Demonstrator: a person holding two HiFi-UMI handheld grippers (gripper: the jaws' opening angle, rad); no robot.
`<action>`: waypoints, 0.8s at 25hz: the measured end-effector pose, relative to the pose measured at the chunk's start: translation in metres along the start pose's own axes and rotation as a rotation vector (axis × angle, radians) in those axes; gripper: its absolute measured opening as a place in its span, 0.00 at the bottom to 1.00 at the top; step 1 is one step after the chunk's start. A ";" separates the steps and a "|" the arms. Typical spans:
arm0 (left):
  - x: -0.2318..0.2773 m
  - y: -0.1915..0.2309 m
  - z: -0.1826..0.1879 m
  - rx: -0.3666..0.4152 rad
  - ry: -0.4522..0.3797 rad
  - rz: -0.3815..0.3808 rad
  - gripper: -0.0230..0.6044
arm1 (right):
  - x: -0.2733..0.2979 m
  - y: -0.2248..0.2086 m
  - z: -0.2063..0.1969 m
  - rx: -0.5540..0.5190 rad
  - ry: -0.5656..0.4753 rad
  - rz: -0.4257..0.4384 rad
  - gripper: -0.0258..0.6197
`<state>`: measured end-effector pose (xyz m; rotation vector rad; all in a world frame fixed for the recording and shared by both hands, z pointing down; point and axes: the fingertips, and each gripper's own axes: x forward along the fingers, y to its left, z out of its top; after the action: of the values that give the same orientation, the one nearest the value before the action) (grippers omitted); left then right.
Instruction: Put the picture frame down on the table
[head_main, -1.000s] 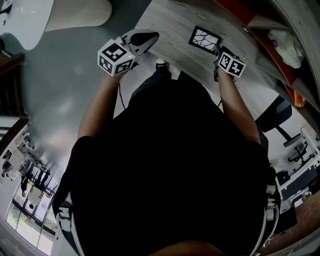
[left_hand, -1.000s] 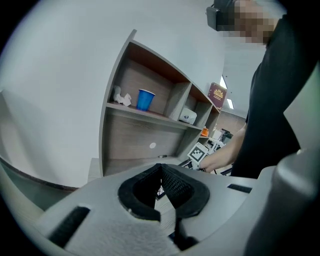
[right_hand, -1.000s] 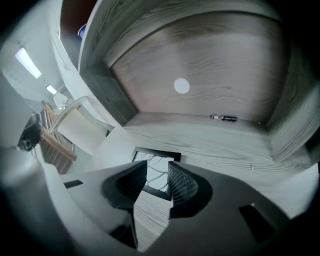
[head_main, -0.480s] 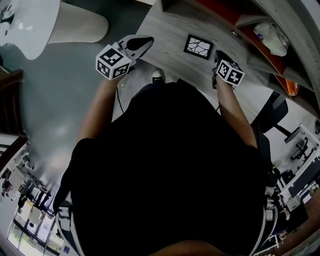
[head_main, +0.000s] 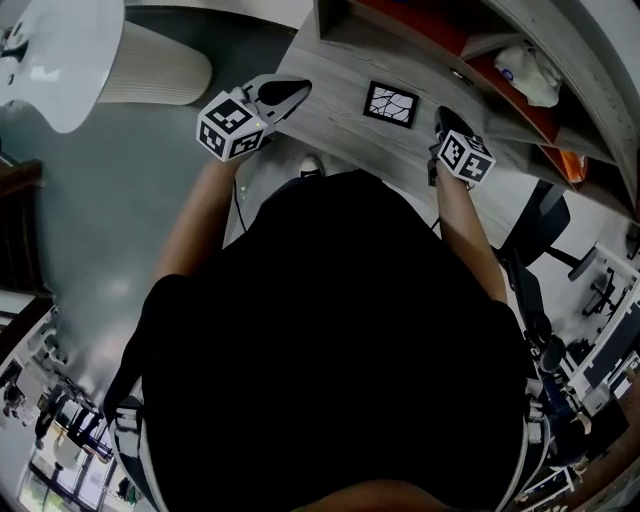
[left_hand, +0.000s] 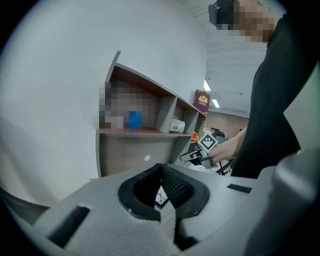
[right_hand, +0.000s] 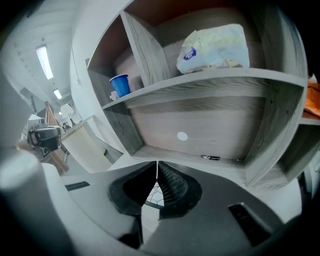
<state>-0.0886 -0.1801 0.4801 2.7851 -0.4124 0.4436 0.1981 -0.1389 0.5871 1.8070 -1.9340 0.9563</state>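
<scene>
Wood table (head_main: 335, 115) holds your picture frame (head_main: 390, 103) flat, so no grip is needed.
Your left gripper (head_main: 300, 90) is closed and empty; your right gripper (head_main: 440, 120) just closed, empty too.

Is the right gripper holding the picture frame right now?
No, the picture frame lies flat on the table, apart from the right gripper, whose jaws have just closed on nothing.

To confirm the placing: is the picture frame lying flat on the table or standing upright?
Lying flat: the picture frame shows its face upward on the table.
</scene>
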 end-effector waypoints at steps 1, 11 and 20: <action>0.000 0.000 0.001 0.006 0.001 -0.006 0.06 | -0.003 0.001 0.004 -0.003 -0.012 -0.003 0.07; 0.005 -0.010 0.017 0.101 -0.006 -0.053 0.06 | -0.041 0.023 0.030 0.008 -0.112 0.004 0.05; 0.005 -0.026 0.044 0.166 -0.038 -0.107 0.06 | -0.084 0.028 0.059 -0.020 -0.215 -0.032 0.05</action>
<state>-0.0644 -0.1715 0.4352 2.9621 -0.2434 0.4187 0.1953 -0.1151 0.4834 1.9938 -2.0236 0.7558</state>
